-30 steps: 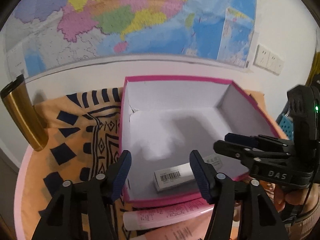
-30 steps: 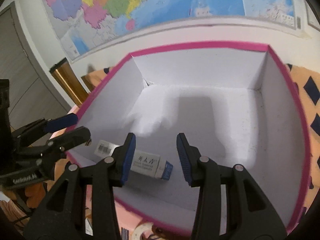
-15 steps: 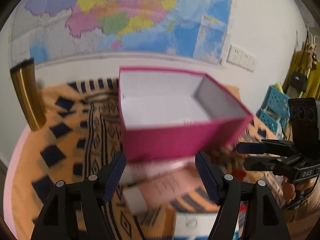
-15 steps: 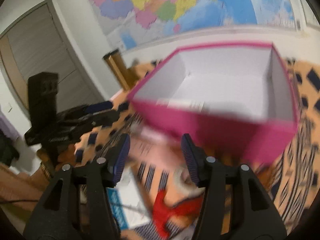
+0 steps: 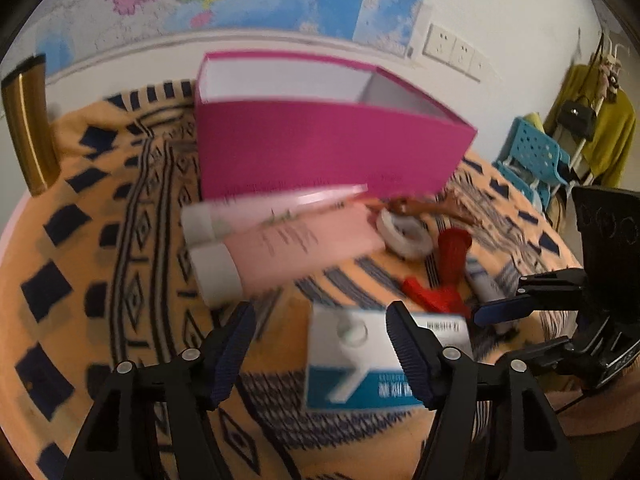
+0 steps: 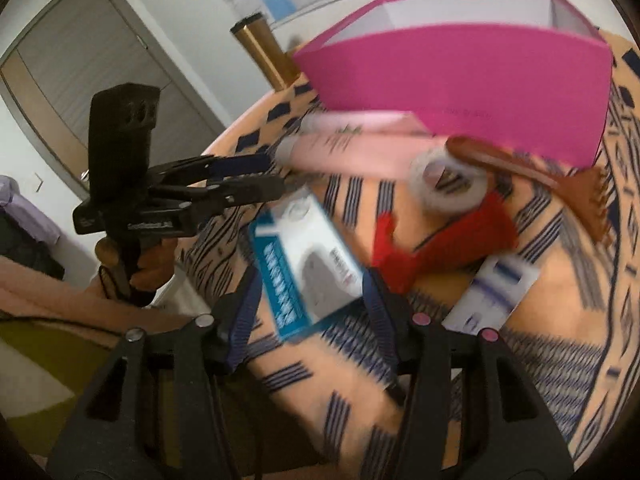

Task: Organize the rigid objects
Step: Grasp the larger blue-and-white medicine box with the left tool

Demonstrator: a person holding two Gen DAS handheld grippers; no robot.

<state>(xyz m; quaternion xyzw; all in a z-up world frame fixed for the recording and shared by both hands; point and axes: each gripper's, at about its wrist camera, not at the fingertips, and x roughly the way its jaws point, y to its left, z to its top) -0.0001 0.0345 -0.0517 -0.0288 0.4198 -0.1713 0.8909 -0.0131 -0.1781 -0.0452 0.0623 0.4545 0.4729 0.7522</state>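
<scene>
I hold both grippers over the table, short of the pink box, which is my landmark. The box stands open at the far side of the patterned cloth; I cannot see what it holds.

Left gripper: its jaws are closing, with nothing pressed between them. The blue-and-white carton lies on the cloth on the near side of the box, partly behind the right-hand finger, not pinched.

Right gripper: jaws spread, nothing held. In its view the same carton lies between the fingers, tilted, with no pad bearing on it.

Objects not yet in the box: two pink tubes lying against its front wall; a tape roll, a brown rake and a red piece near its front right corner; a small white pack nearer me than those.

Risks, as I judge them:
- Both grippers converge on one carton. The right gripper is already close to my left fingers; a collision is likely if both reach in.
- The frames are blurred. Closing while moving could clip a carton corner and spin it away.
- The carton lies skewed to the right jaws. A grip across its corners may slip.
- The red piece sits just beside the carton; a wide approach could drag it along.
- The tubes lean on the box wall. Nudging the box could roll them toward the table edge.
</scene>
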